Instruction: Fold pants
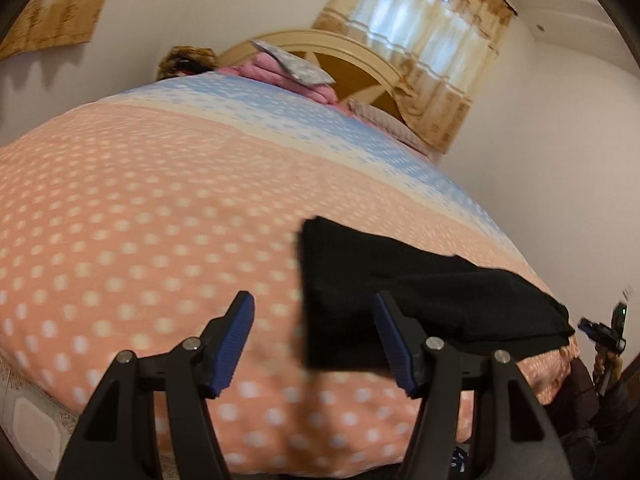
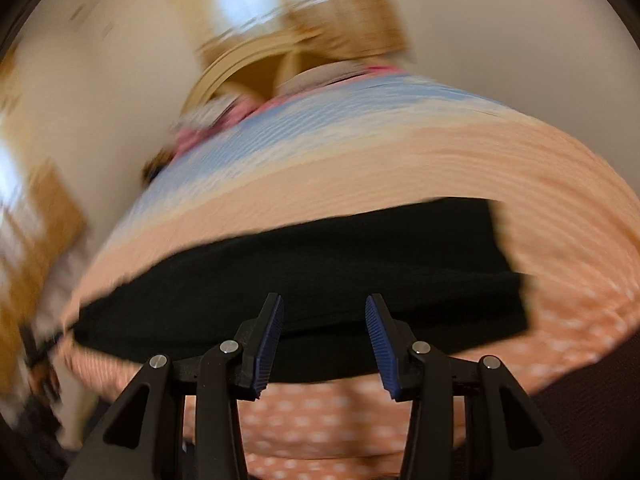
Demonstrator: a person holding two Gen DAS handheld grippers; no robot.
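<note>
Since the black pants [image 2: 304, 280] lie folded ahead of both jaws, left gripper [image 1: 314, 340] and right gripper [image 2: 325, 340] stand spread, holding nothing, likely finished

Motion blur smears the window [image 2: 248, 8], headboard [image 2: 256, 76] and bed cover [image 2: 480, 168] in the right wrist view, while the left gripper [image 1: 314, 312] hides the near edge of the black pants [image 1: 420, 292].
</note>
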